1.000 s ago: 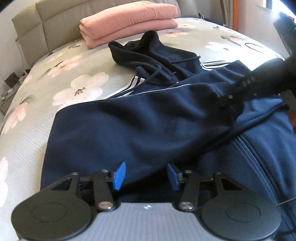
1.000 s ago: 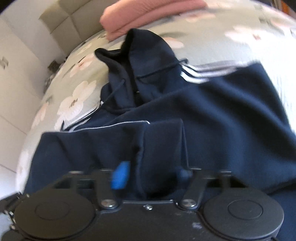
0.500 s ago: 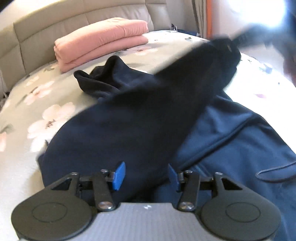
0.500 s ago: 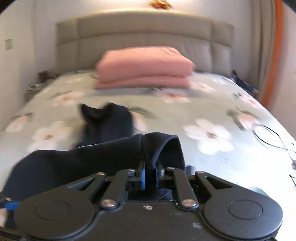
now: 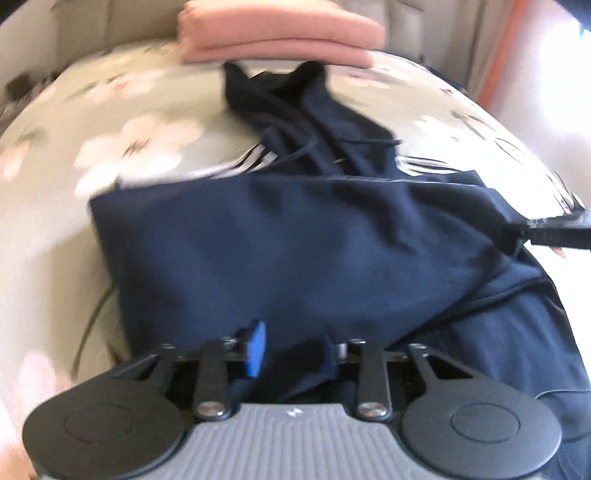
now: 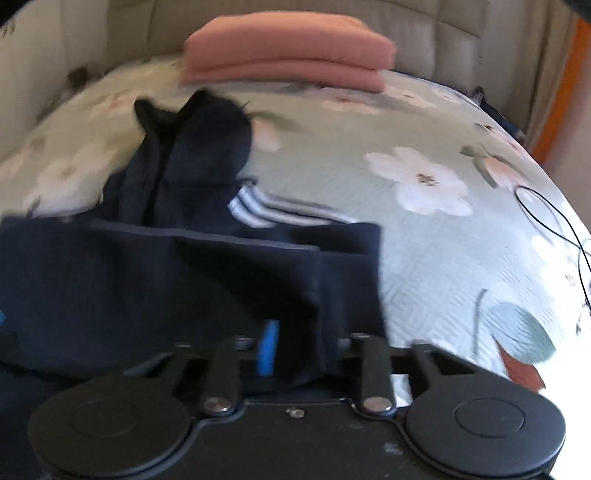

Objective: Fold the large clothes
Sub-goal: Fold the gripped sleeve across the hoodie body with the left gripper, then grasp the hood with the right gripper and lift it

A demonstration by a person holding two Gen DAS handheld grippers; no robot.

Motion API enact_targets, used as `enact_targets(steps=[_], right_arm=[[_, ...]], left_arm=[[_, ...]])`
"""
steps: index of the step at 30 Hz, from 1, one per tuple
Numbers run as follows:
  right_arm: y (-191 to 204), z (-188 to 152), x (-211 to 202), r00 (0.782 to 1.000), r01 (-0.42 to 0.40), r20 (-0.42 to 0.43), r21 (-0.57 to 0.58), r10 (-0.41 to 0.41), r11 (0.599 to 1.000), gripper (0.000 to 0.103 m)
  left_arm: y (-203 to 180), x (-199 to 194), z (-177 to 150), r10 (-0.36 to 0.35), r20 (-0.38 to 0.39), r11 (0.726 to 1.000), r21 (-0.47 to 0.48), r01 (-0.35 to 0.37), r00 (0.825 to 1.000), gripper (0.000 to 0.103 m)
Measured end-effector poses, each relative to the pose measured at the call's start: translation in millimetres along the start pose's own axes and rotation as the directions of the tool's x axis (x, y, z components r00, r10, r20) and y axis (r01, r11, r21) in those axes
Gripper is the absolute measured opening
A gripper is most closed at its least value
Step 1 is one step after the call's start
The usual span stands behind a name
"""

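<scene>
A navy hoodie (image 5: 295, 240) with white sleeve stripes lies on the flowered bedspread (image 5: 140, 147), its hood (image 5: 280, 96) toward the headboard. A folded panel of it lies flat across the body. My left gripper (image 5: 293, 350) stands open, with a fold of navy cloth lying between the blue pads. My right gripper (image 6: 306, 347) is also open, with the hoodie's folded edge (image 6: 347, 280) between its pads. The right gripper shows at the right edge of the left wrist view (image 5: 554, 230), at the fold's corner.
A folded pink blanket (image 6: 288, 55) sits against the padded headboard (image 6: 443, 22). A thin black cable (image 6: 554, 221) lies on the bedspread at the right. An orange curtain edge (image 6: 565, 74) hangs at the far right.
The lifted navy panel has come down from mid-air and now lies flat across the hoodie. The right gripper, shut on the cloth half a second ago, has opened. Both views are motion-blurred.
</scene>
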State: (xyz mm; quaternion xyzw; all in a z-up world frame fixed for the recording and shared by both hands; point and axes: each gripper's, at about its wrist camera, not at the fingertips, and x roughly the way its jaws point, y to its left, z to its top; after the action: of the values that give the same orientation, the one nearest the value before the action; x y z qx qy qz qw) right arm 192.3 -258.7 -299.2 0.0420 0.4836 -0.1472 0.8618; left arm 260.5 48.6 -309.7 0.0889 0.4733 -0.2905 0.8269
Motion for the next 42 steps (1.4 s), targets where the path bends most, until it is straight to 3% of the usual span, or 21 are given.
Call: enact_targets(steps=[2, 5, 12, 17, 20, 23, 26, 28, 29, 30, 34, 36, 39, 42], right_arm=[[-11, -4, 23, 0.996, -0.027, -0.087, 0.056, 0.032, 0.998, 0.012], [-23, -9, 25, 0.995, -0.052, -0.076, 0.120, 0.062, 0.991, 0.005], [-28, -25, -33, 0.993, -0.093, -0.060, 0.165, 0.104, 0.982, 0.009], [-31, -50, -62, 0.989, -0.102, -0.091, 0.165, 0.118, 0.981, 0.011], [-27, -50, -74, 0.989, -0.119, -0.080, 0.106, 0.128, 0.987, 0.013], [-15, -22, -72, 0.989, -0.138, -0.041, 0.036, 0.139, 0.990, 0.023], [4, 24, -62, 0.986, -0.165, 0.035, -0.022, 0.165, 0.986, 0.024], [17, 54, -50, 0.978, -0.175, 0.104, -0.061, 0.181, 0.983, 0.036], [23, 70, -44, 0.973, -0.175, 0.137, -0.071, 0.184, 0.982, 0.046], [27, 84, -37, 0.968, -0.176, 0.165, -0.077, 0.187, 0.981, 0.049], [54, 147, 10, 0.951, -0.169, 0.239, -0.121, 0.194, 0.978, 0.052], [68, 172, 32, 0.946, -0.148, 0.268, -0.138, 0.181, 0.979, 0.069], [87, 201, 66, 0.943, -0.131, 0.283, -0.161, 0.173, 0.978, 0.071], [102, 225, 98, 0.947, -0.106, 0.278, -0.208, 0.163, 0.972, 0.071]], left_arm=[[10, 5, -12, 0.024, -0.014, 1.000, -0.015, -0.024, 1.000, 0.020], [20, 0, -20, 0.009, -0.015, 0.998, -0.068, -0.010, 1.000, 0.011], [12, -48, -52, 0.072, -0.037, 0.997, -0.021, -0.073, 0.997, 0.013], [16, -81, -93, 0.061, -0.084, 0.995, -0.079, -0.068, 0.995, 0.013], [12, -92, -103, 0.033, -0.078, 0.994, -0.105, -0.041, 0.996, 0.013], [1, -91, -101, 0.006, -0.061, 0.994, -0.109, -0.012, 0.998, 0.014], [-17, -76, -85, -0.015, -0.038, 0.996, -0.089, 0.012, 0.999, 0.019], [-31, -61, -71, -0.015, -0.024, 0.999, -0.050, 0.014, 1.000, 0.020], [-38, -53, -62, -0.008, -0.016, 1.000, -0.021, 0.008, 1.000, 0.020], [-44, -45, -53, 0.006, -0.010, 1.000, 0.009, -0.006, 1.000, 0.021], [-57, -10, -8, 0.075, 0.066, 0.993, 0.089, -0.081, 0.995, 0.028], [-53, 8, 18, 0.093, 0.095, 0.992, 0.080, -0.100, 0.991, 0.035], [-48, 37, 51, 0.104, 0.125, 0.989, 0.091, -0.116, 0.987, 0.037], [-42, 72, 66, 0.096, 0.107, 0.986, 0.126, -0.109, 0.990, 0.040]])
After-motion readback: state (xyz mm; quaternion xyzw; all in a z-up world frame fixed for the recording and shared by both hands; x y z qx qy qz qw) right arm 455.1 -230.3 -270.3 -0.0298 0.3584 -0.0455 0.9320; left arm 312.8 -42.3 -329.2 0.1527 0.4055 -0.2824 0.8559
